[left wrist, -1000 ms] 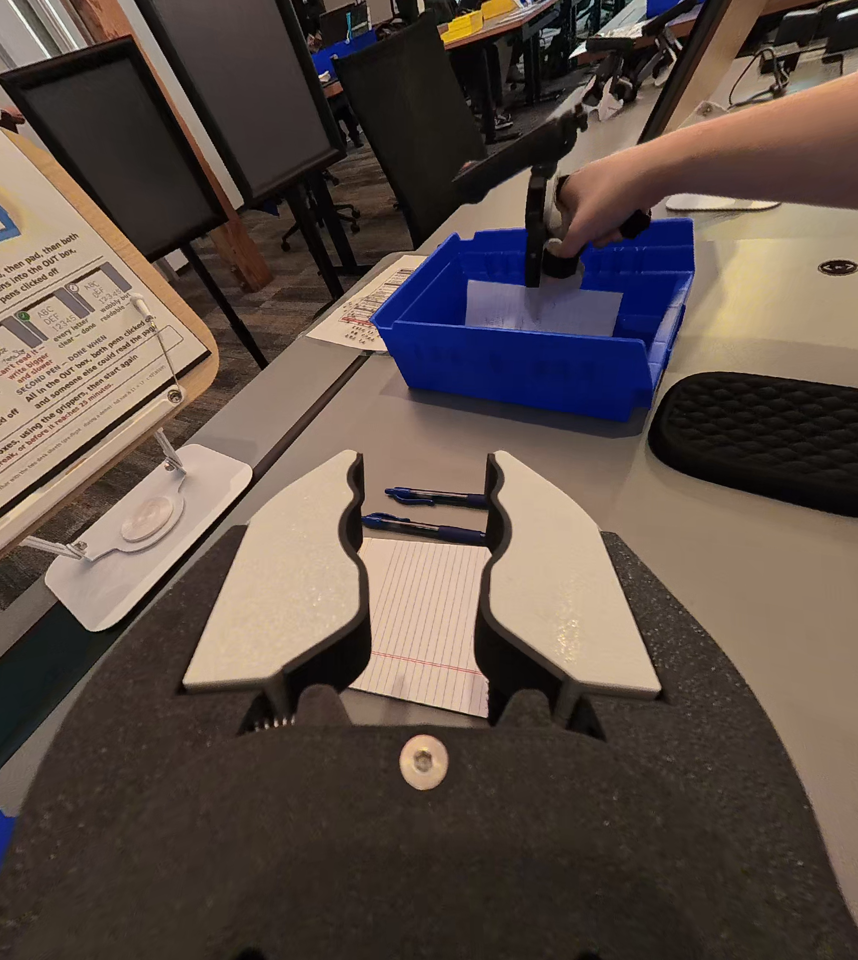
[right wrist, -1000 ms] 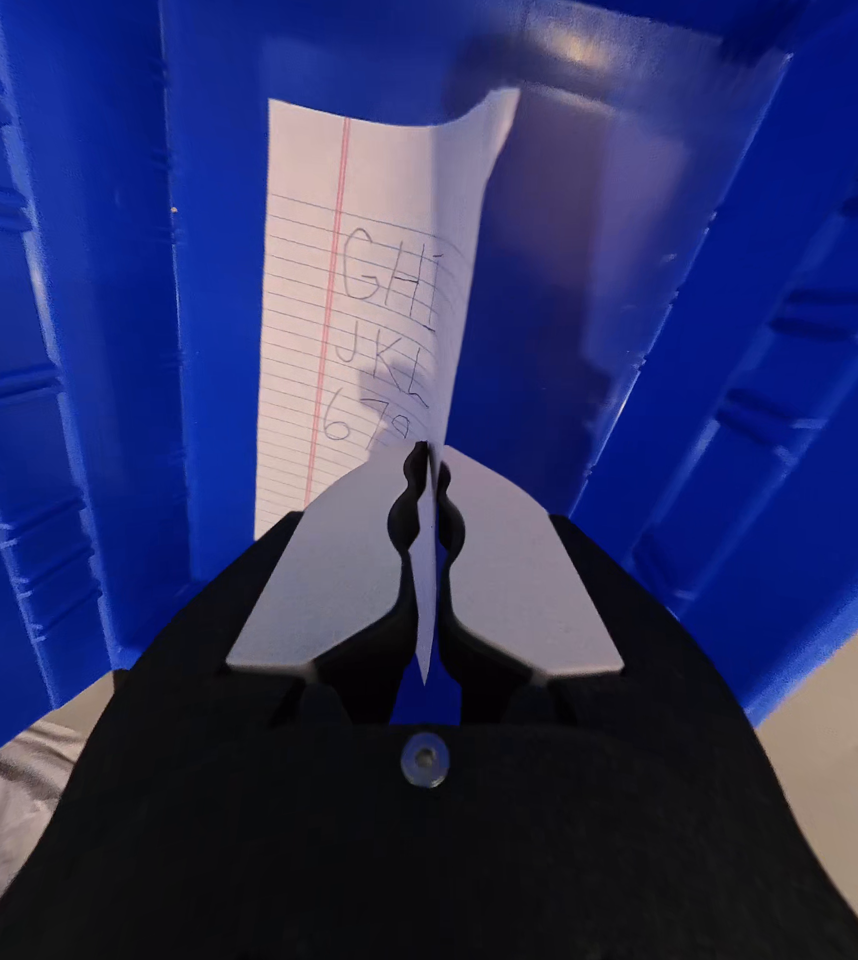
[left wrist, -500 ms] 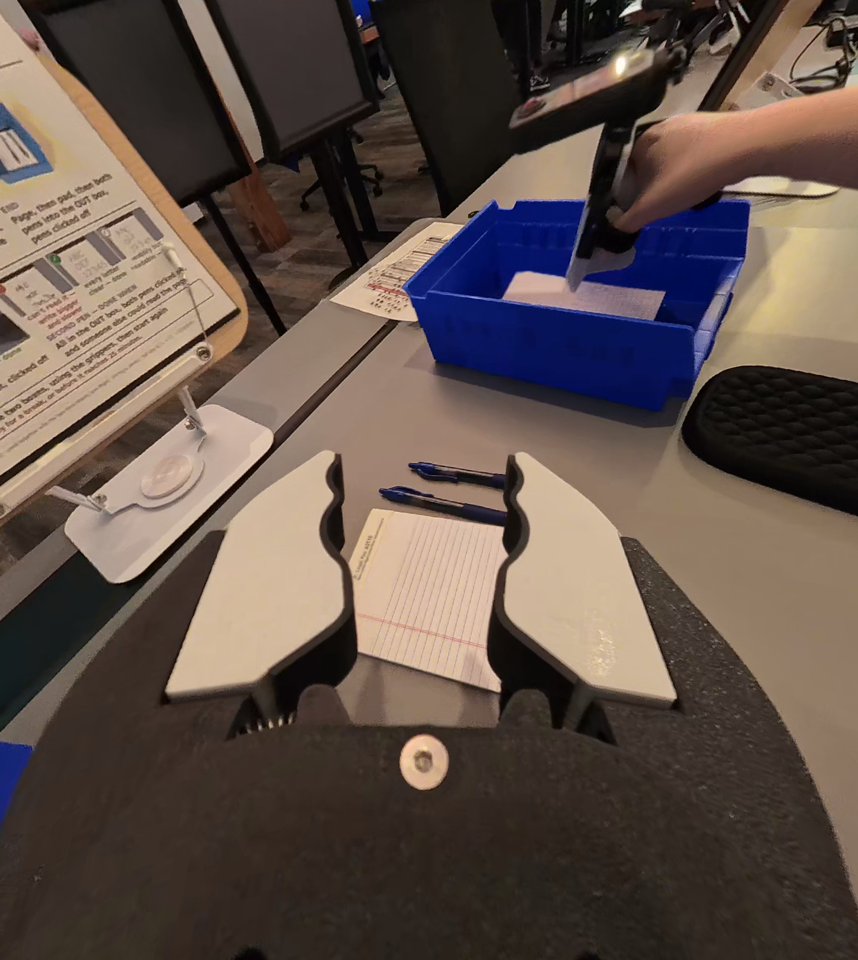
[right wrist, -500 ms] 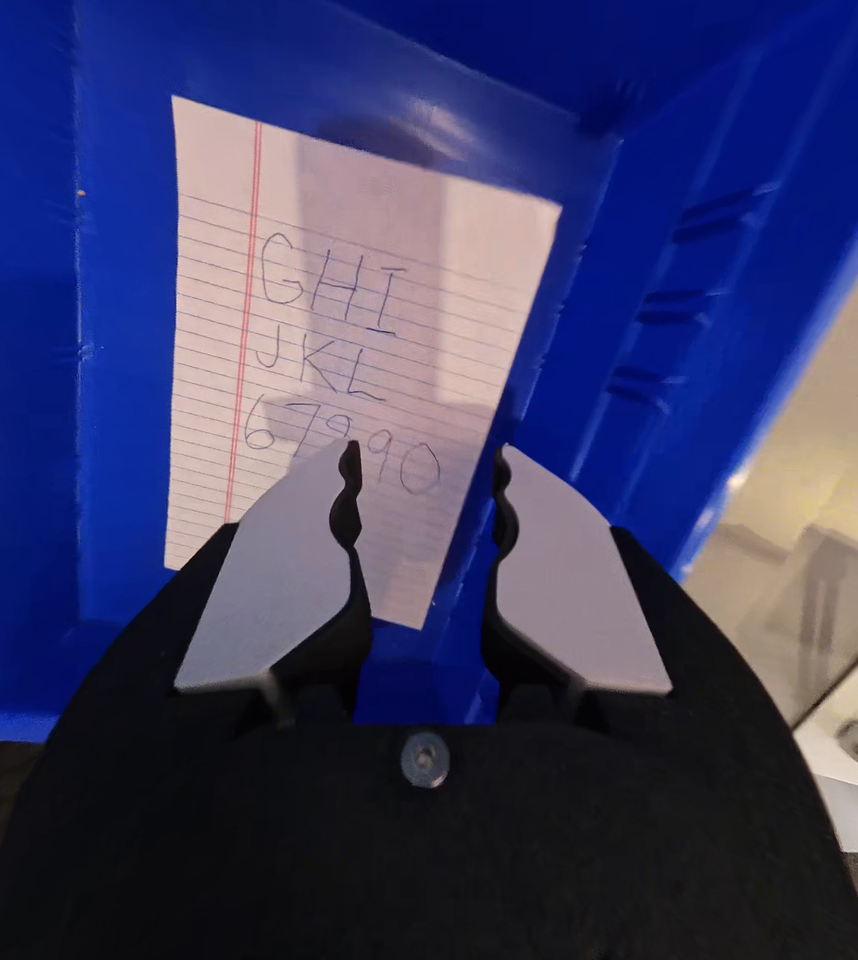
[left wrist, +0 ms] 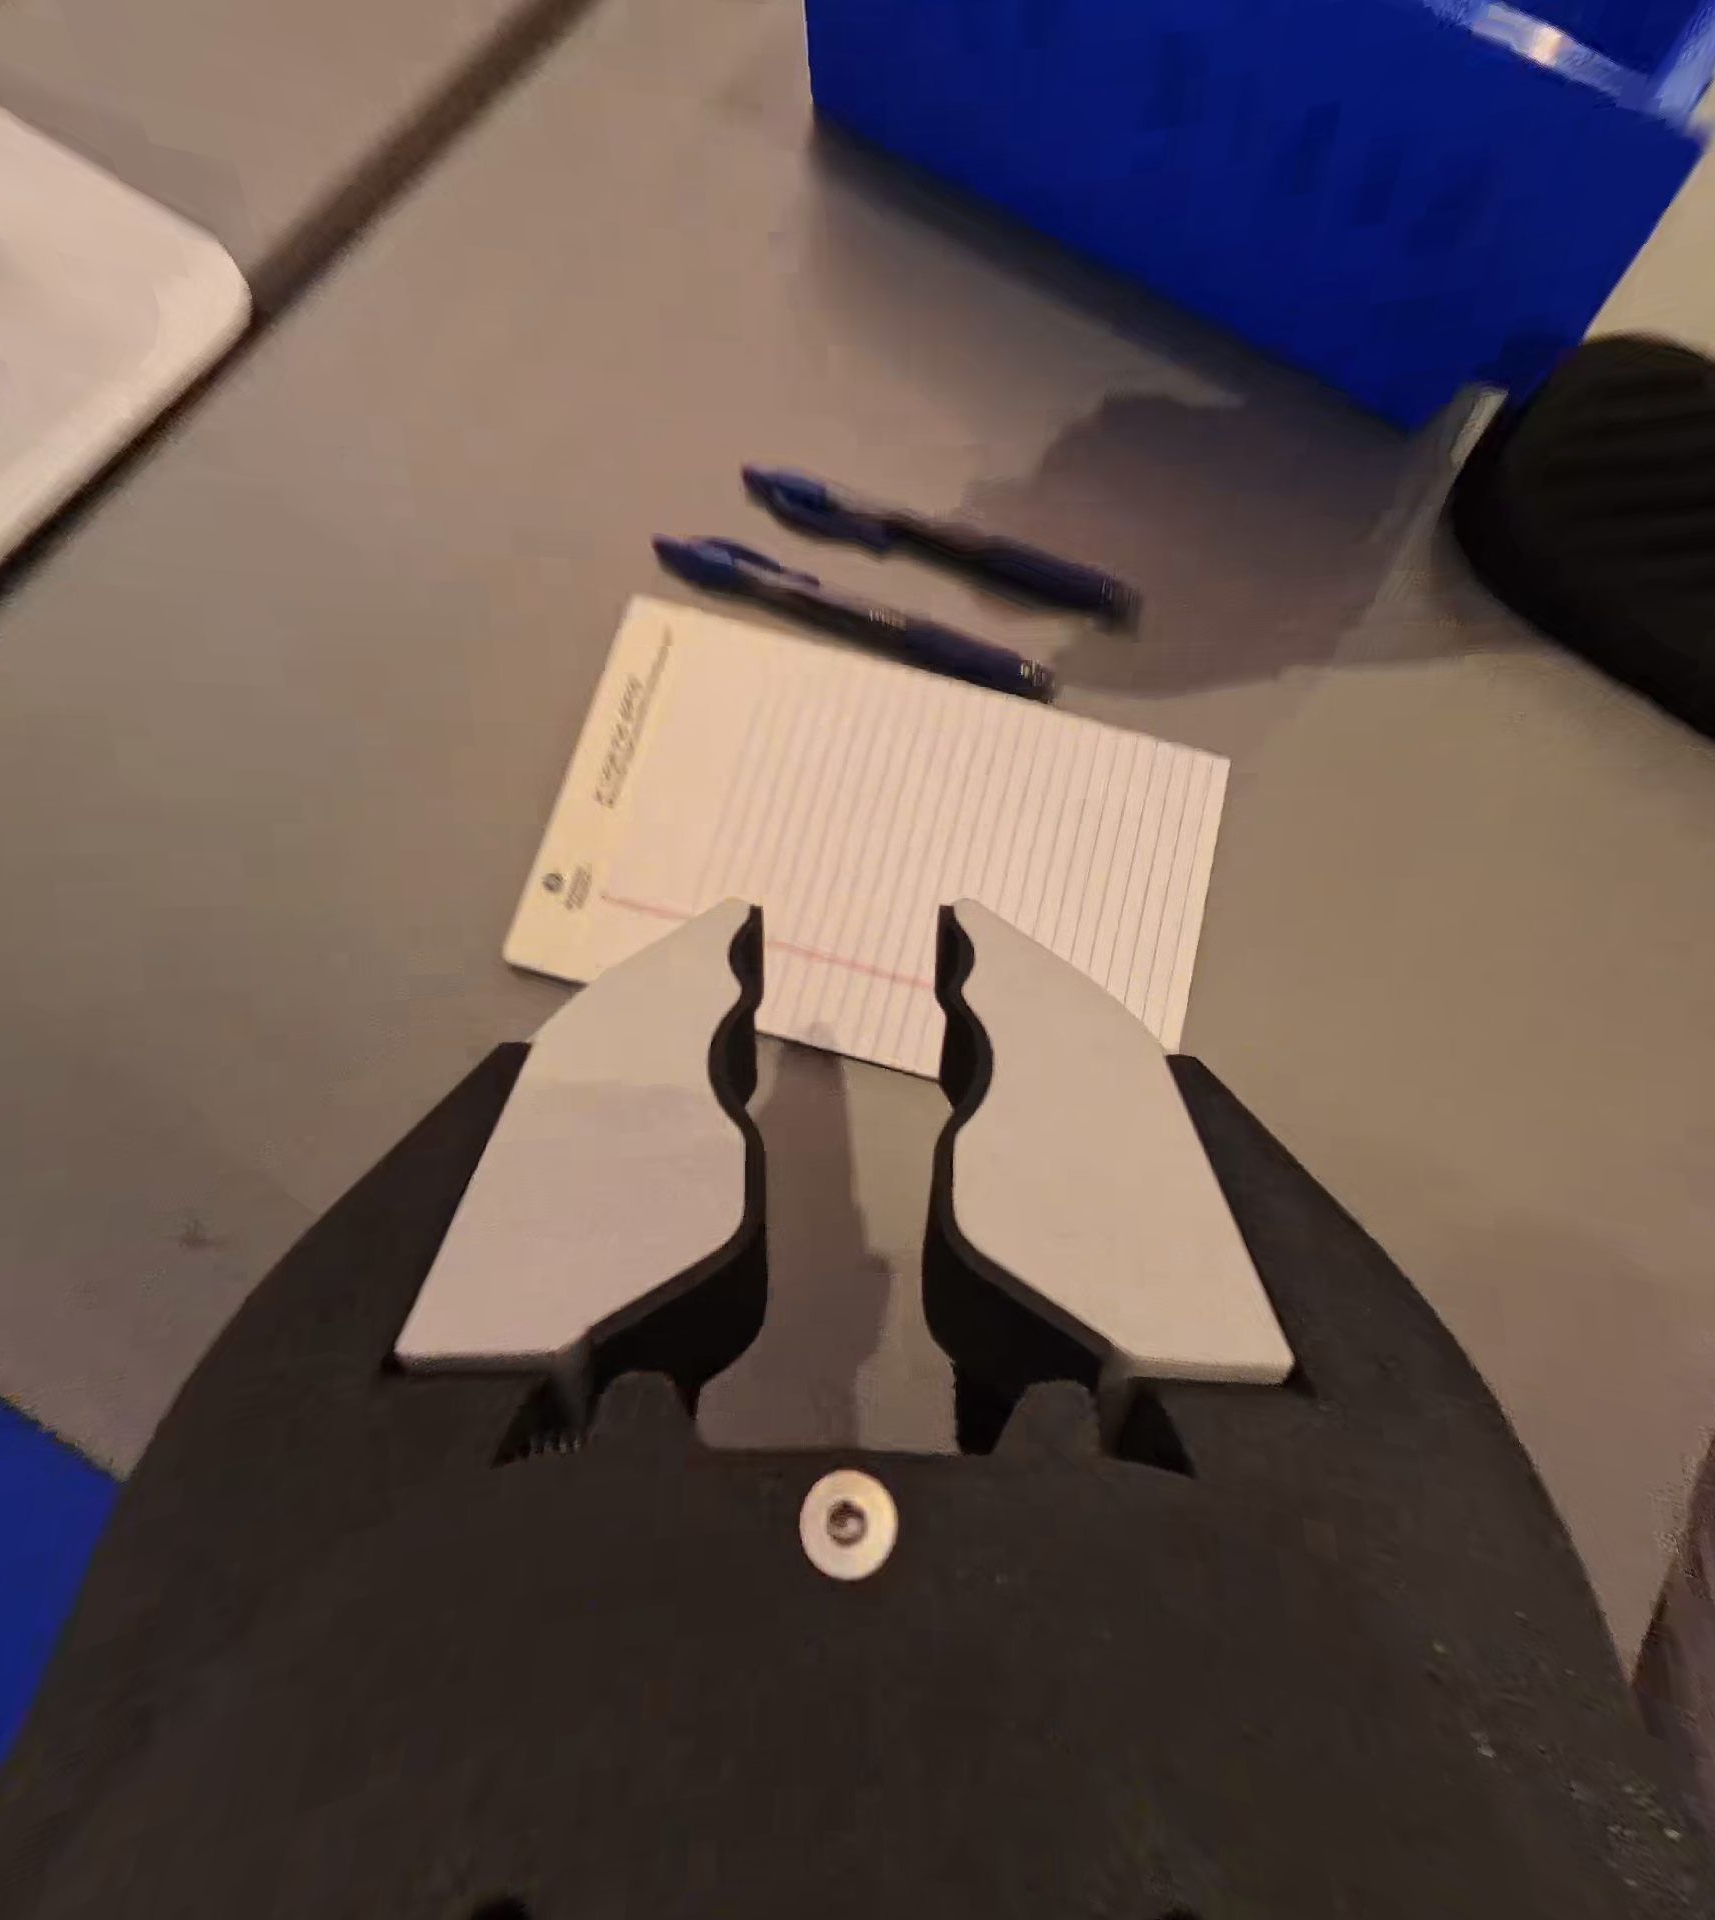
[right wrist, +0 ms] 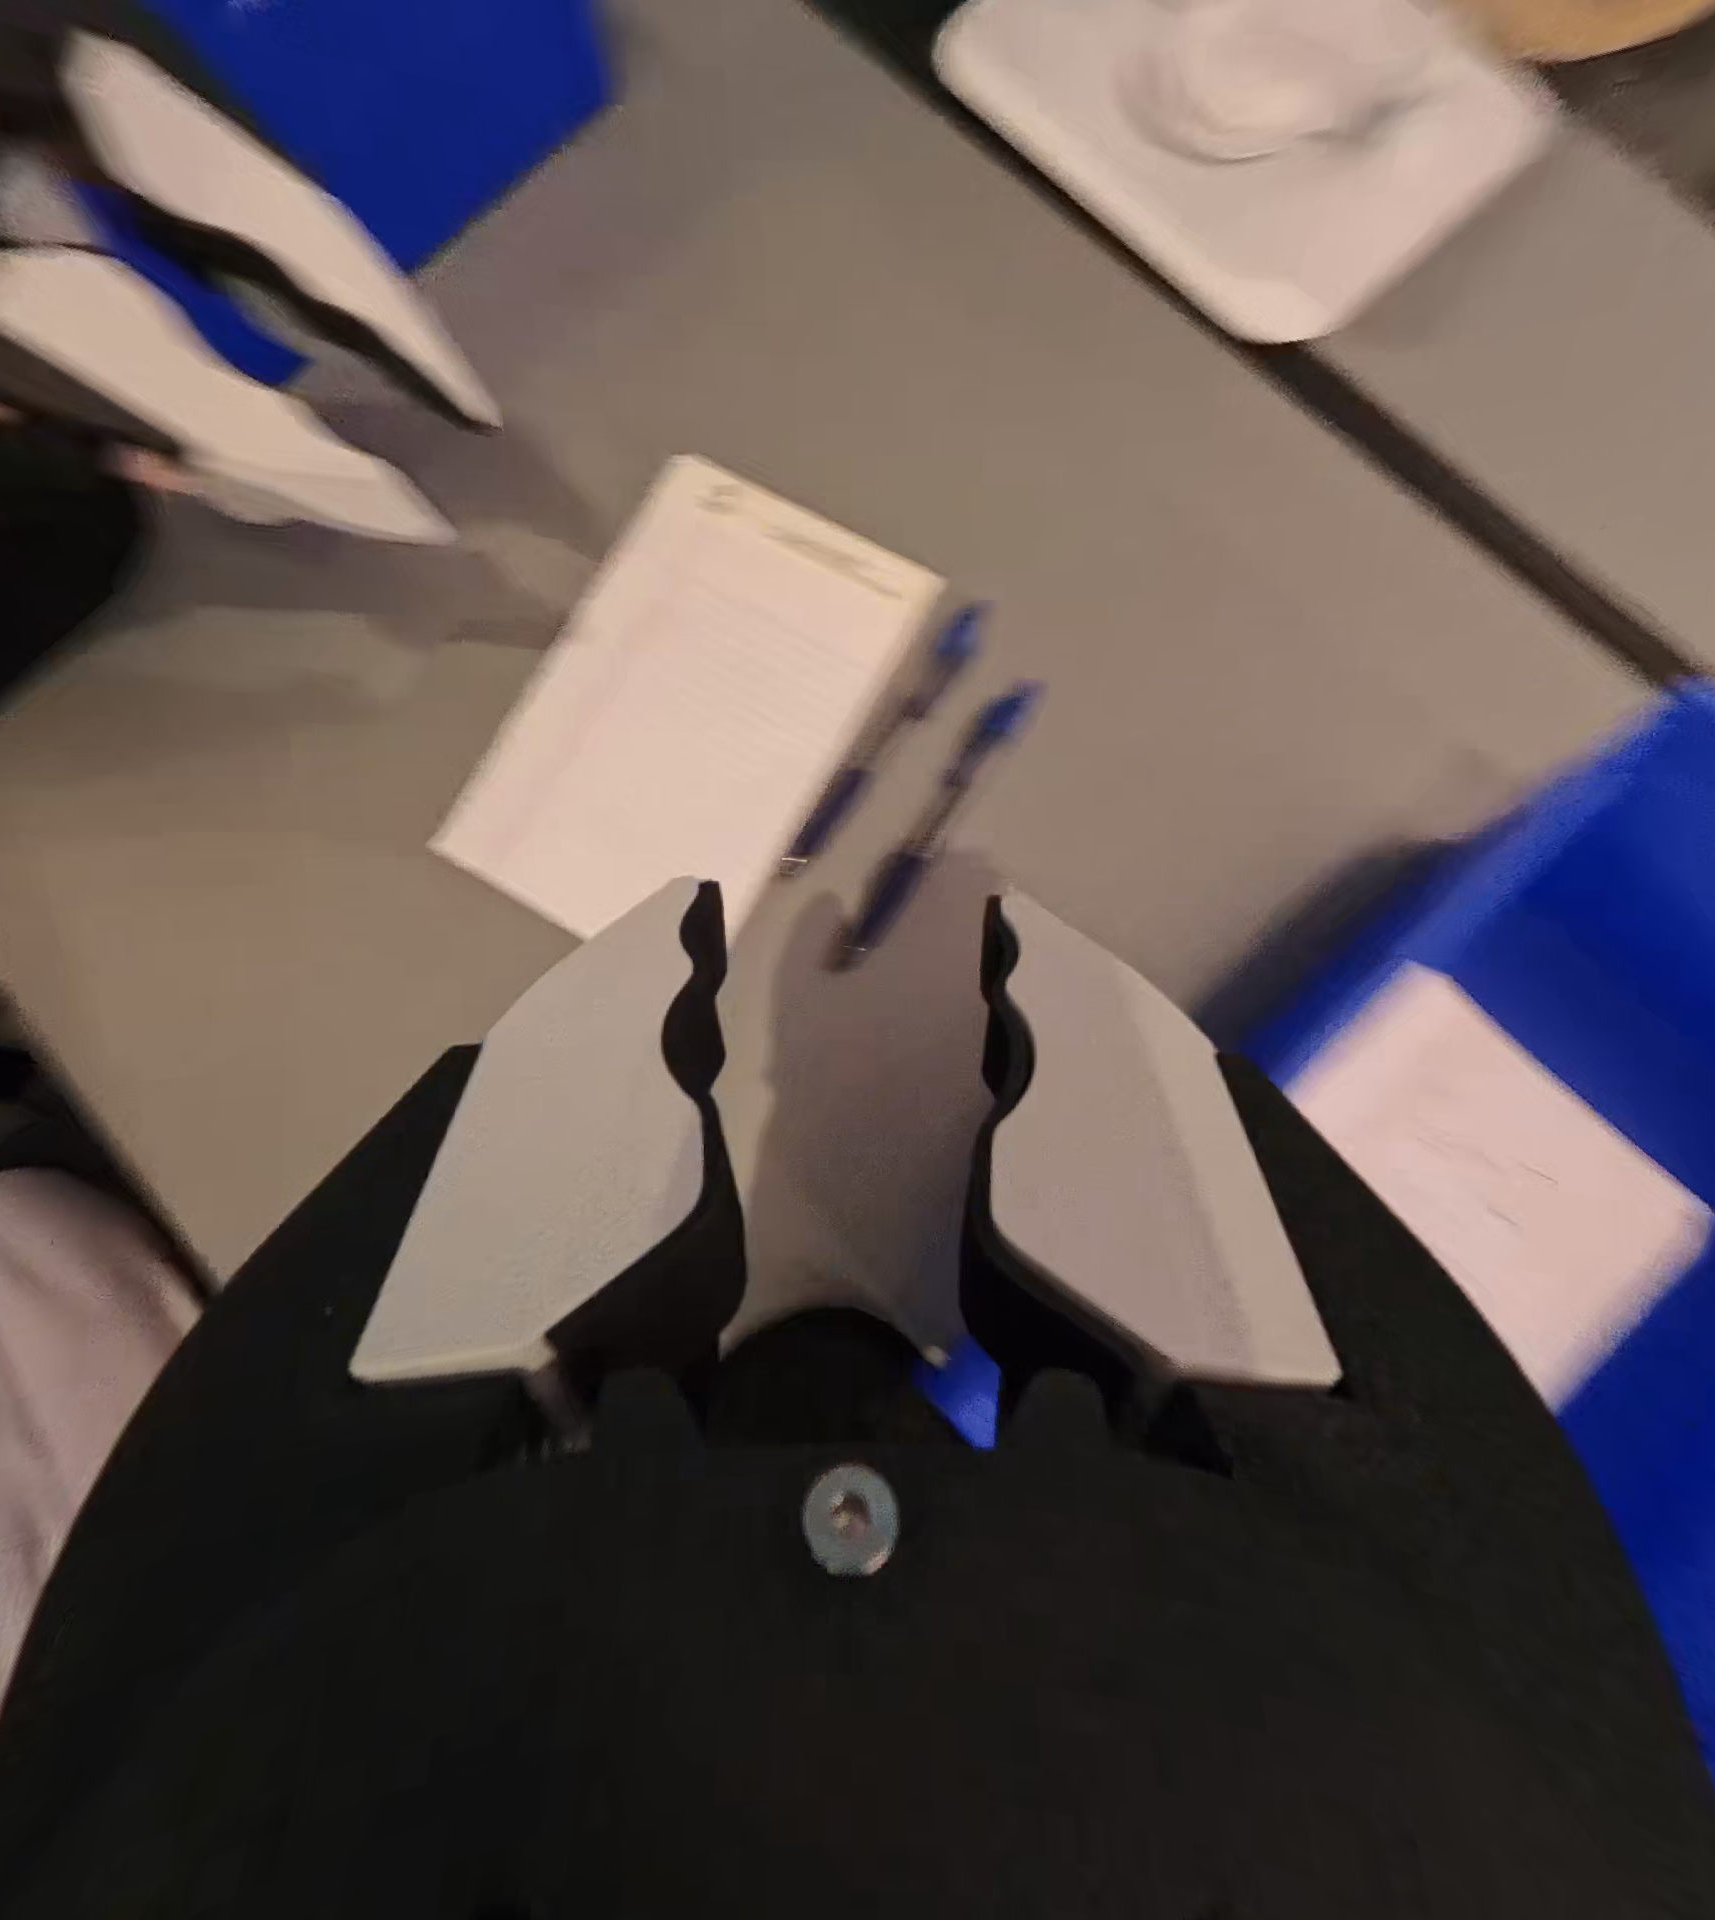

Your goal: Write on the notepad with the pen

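Grey tabletop fills both views, and lying flat in the middle of it is the lined notepad, its top sheet blank apart from a red margin line. From the left wrist view the pad sits at twelve o'clock of the left gripper, whose fingertips overlap the pad's near edge in the frame; whether they touch it I cannot tell. Those two grey fingers stand apart with a clear gap and nothing between them.

Just beyond the pad, two blue pens lie side by side: the nearer pen runs along the pad's far edge, just beside it, and the farther pen lies a little past that, roughly parallel.

Over to the right wrist view, blurred with motion: the right gripper has its fingers spread wide and empty. The pad appears at eleven o'clock of its tips, the pens at twelve, close to the gap.

Further out, a blue bin sits at one o'clock in the left view with a loose written sheet showing inside it, a black quilted pad at two o'clock, and a white stand base at ten o'clock.
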`<state>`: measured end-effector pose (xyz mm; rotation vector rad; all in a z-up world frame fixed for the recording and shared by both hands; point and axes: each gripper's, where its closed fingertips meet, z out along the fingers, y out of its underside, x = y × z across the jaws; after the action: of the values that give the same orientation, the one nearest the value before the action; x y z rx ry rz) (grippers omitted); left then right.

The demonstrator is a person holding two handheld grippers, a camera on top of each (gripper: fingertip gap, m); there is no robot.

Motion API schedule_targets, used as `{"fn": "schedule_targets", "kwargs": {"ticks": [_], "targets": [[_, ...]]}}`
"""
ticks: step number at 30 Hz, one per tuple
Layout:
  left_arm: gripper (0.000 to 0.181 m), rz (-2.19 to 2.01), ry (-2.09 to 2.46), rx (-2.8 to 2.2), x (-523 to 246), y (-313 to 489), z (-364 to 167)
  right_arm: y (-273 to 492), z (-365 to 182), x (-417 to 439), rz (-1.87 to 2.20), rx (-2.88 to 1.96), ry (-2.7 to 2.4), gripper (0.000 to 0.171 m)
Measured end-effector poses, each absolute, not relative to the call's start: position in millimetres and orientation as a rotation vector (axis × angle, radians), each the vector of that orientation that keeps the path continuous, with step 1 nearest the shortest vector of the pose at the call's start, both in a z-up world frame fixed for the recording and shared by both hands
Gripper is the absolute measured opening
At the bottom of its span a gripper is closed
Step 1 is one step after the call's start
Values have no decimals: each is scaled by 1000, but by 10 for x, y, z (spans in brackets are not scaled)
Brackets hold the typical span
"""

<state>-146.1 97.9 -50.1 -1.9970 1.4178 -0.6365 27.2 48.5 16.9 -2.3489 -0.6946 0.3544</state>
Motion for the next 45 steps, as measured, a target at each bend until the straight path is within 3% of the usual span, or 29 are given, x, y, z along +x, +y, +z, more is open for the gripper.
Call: {"fn": "schedule_targets", "kwargs": {"ticks": [2,8,10,13,17,20,26,36,45], "targets": [[18,-665,1465,-2057,-1414,941,-757,407,-87,-92,470,-2372,-767,47],[3,-763,1638,-2078,-1183,688,-1235,264,-866,-455,490,-2502,-908,47],[4,-680,1704,-2020,-1148,677,-1324,240,-978,-497,518,-2517,-912,47],[20,-542,1790,-1974,-1162,692,-1458,220,-1089,-483,523,-2548,-917,47],[19,-583,1839,-1961,-1166,643,-1516,224,-1126,-452,524,-2560,-913,46],[0,-667,1853,-1987,-1217,603,-1520,213,-1128,-452,533,-2555,-917,46],[0,-961,1966,-2123,-1377,279,-1509,175,-1140,-496,571,-2539,-980,46],[0,-533,2212,-1915,-1532,317,-1506,391,-1020,-617,665,-2456,-1187,44],[0,-504,2091,-1615,-1313,83,-876,802,-947,-458,604,-2476,-1224,43]]}}
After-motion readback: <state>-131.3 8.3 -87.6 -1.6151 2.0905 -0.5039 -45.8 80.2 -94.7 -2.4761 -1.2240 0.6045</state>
